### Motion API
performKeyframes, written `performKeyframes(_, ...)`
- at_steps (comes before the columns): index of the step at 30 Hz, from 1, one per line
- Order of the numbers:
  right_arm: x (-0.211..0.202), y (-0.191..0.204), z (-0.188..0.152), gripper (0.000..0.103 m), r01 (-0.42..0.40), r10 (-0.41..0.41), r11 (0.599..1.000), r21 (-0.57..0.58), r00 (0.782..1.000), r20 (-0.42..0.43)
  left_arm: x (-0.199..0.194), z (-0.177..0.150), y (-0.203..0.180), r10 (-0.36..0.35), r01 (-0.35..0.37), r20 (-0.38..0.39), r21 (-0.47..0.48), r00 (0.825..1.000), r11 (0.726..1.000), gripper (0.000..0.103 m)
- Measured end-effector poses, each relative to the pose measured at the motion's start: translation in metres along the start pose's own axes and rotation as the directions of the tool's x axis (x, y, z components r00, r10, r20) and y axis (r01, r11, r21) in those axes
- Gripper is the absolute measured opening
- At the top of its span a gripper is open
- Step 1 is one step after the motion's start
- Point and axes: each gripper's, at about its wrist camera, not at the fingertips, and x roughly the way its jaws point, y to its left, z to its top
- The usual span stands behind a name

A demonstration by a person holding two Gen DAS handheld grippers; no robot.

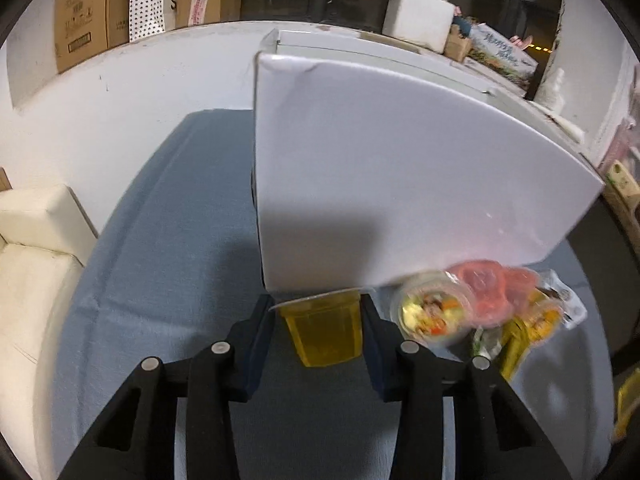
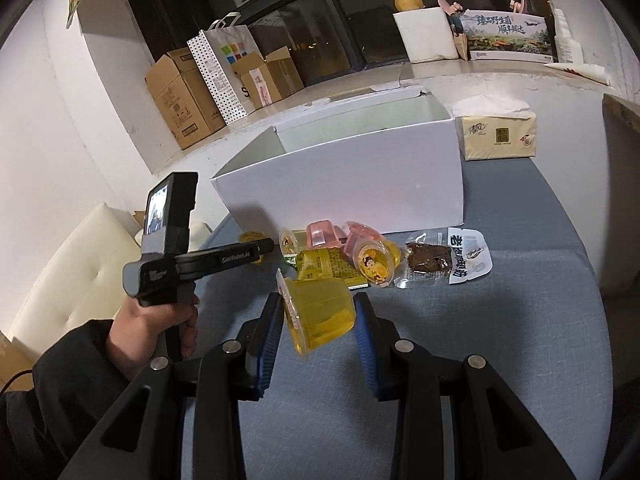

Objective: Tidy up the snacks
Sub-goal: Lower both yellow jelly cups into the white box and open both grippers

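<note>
A blue-grey cloth covers the surface [image 2: 520,320], which stands below a dark window with a pale sill. Cardboard cartons [image 2: 180,96] and a dotted paper bag [image 2: 224,72] sit on that sill, and a cream cushioned seat [image 2: 60,272] lies to one side.

An open white box [image 2: 340,184] stands on the surface. A tissue pack [image 2: 496,132] sits just beside the box, at its far right corner. In front of the box lies a small heap of snacks: pink jelly cups [image 2: 320,234], a clear cup with a cartoon lid [image 2: 374,266], a yellow packet [image 2: 320,266], and a brown snack in a clear wrapper [image 2: 430,258] with a white label.

The right gripper [image 2: 318,320] pinches a yellow jelly cup [image 2: 320,316] between its blue pads, tilted on its side, in front of the heap and nearer than the box.

The left gripper [image 1: 318,320] pinches a second yellow jelly cup [image 1: 324,332], upright with its foil lid on top, close against the box's near wall [image 1: 400,168]. From the right wrist view, the person's left hand [image 2: 156,320] grips the black handle, which carries a small screen [image 2: 158,208]; the gripper reaches toward the box's left end, beside the heap.
</note>
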Motion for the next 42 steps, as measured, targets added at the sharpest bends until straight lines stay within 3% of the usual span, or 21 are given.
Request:
performKeyframes(4, -0.002, 0.003, 0.0, 0.038, -0.003, 0.003, 1.0, -0.009, 1.0, 0.003, -0.035, -0.02, 0.001, -0.084, 0.083, 0.06, 0.014, 0.995, 0.996, 0.046)
performKeyframes(8, -0.002, 0.008, -0.001, 0.038, 0.0, 0.0, 1.0, -0.017, 1.0, 0.004, -0.09, -0.049, 0.0, -0.171, 0.17, 0.133, 0.019, 0.976, 0.985, 0.046)
performKeyframes(14, -0.004, 0.013, 0.005, 0.038, 0.007, -0.006, 1.0, -0.028, 1.0, 0.015, -0.131, -0.057, -0.008, -0.227, 0.221, 0.177, 0.053, 0.958, 0.974, 0.046)
performKeyframes(19, -0.008, 0.013, 0.034, 0.038, 0.003, -0.001, 0.999, -0.039, 0.998, 0.057, -0.135, -0.022, -0.015, -0.254, 0.243, 0.21, 0.077, 0.944, 0.967, 0.046)
performKeyframes(26, 0.002, 0.01, 0.126, 0.038, 0.025, -0.018, 0.999, -0.048, 0.99, 0.137, -0.129, 0.066, -0.035, -0.266, 0.239, 0.275, 0.127, 0.924, 0.963, 0.046)
performKeyframes(32, 0.048, -0.014, 0.187, 0.038, 0.069, -0.067, 0.997, -0.019, 0.995, 0.079, -0.088, 0.121, -0.042, -0.224, 0.203, 0.23, 0.111, 0.947, 0.973, 0.046)
performKeyframes(36, 0.064, -0.027, 0.19, 0.039, 0.098, -0.098, 0.995, 0.001, 0.994, 0.043, -0.063, 0.128, -0.042, -0.189, 0.171, 0.183, 0.111, 0.965, 0.979, 0.048)
performKeyframes(37, 0.062, -0.029, 0.189, 0.045, 0.105, -0.105, 0.994, 0.013, 0.993, 0.046, -0.057, 0.128, -0.042, -0.185, 0.17, 0.16, 0.108, 0.97, 0.98, 0.051)
performKeyframes(38, 0.058, -0.032, 0.186, 0.057, 0.098, -0.1, 0.995, 0.029, 0.993, 0.055, -0.055, 0.126, -0.041, -0.184, 0.169, 0.152, 0.107, 0.971, 0.98, 0.06)
performKeyframes(39, 0.052, -0.034, 0.181, 0.083, 0.077, -0.08, 0.996, 0.04, 0.994, 0.069, -0.055, 0.124, -0.039, -0.181, 0.165, 0.158, 0.112, 0.971, 0.98, 0.078)
performKeyframes(40, 0.047, -0.036, 0.179, 0.091, 0.065, -0.069, 0.997, 0.046, 0.994, 0.087, -0.054, 0.123, -0.04, -0.176, 0.158, 0.158, 0.118, 0.972, 0.98, 0.088)
performKeyframes(41, 0.041, -0.037, 0.176, 0.091, 0.063, -0.067, 0.997, 0.046, 0.993, 0.102, -0.054, 0.123, -0.04, -0.168, 0.15, 0.157, 0.119, 0.973, 0.982, 0.103)
performKeyframes(42, 0.035, -0.039, 0.173, 0.091, 0.074, -0.077, 0.996, 0.041, 0.992, 0.099, -0.056, 0.121, -0.04, -0.159, 0.14, 0.166, 0.119, 0.973, 0.983, 0.103)
